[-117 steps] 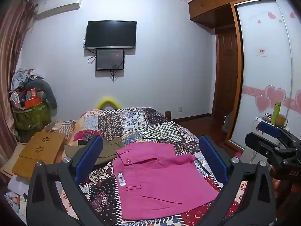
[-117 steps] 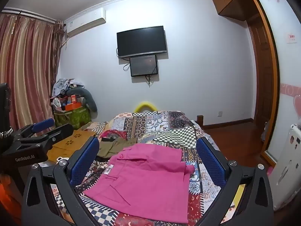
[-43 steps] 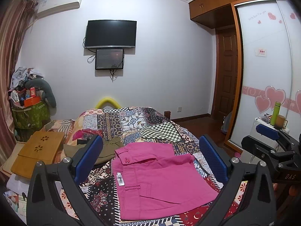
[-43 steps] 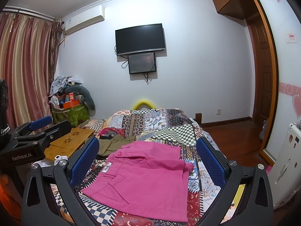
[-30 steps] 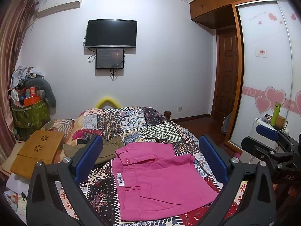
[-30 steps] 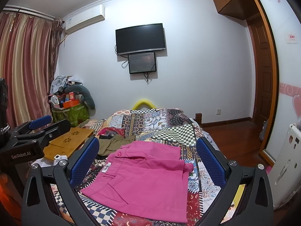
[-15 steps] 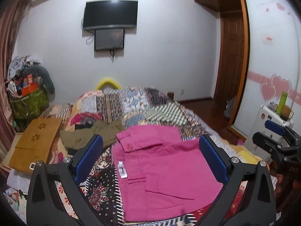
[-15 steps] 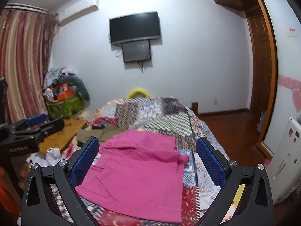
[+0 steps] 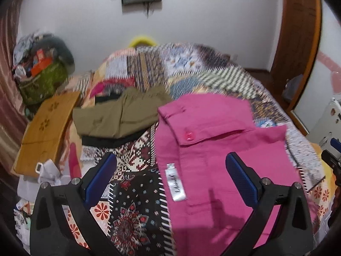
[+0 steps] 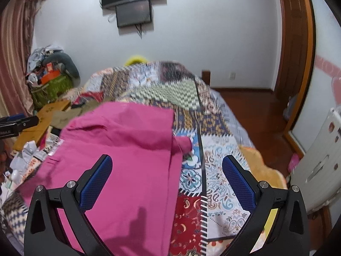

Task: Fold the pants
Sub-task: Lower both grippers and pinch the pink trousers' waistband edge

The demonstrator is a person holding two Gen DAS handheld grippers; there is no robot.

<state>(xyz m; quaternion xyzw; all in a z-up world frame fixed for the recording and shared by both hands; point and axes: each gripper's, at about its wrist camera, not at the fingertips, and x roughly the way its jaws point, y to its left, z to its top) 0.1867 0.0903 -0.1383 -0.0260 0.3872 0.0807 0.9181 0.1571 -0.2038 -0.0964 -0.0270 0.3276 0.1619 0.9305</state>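
Pink pants [image 9: 215, 149] lie spread on the patchwork bedspread [image 9: 191, 68], waistband button and a white label facing up. In the right wrist view the pants [image 10: 127, 149] fill the lower left. My left gripper [image 9: 170, 177] is open and empty, hovering over the pants' left edge near the label. My right gripper [image 10: 166, 177] is open and empty above the pants' right edge, with a small fabric fold between the fingers further off.
Olive pants [image 9: 119, 113] lie folded on the bed behind the pink ones. A wooden lap tray [image 9: 46, 125] and paper clutter sit at the left. A green basket of items [image 9: 42, 81] stands by the wall. A white appliance [image 10: 317, 166] stands at the right.
Both grippers have tilted down and moved closer to the pink pants, which now look larger. The jaws stay open. The pants have not moved.
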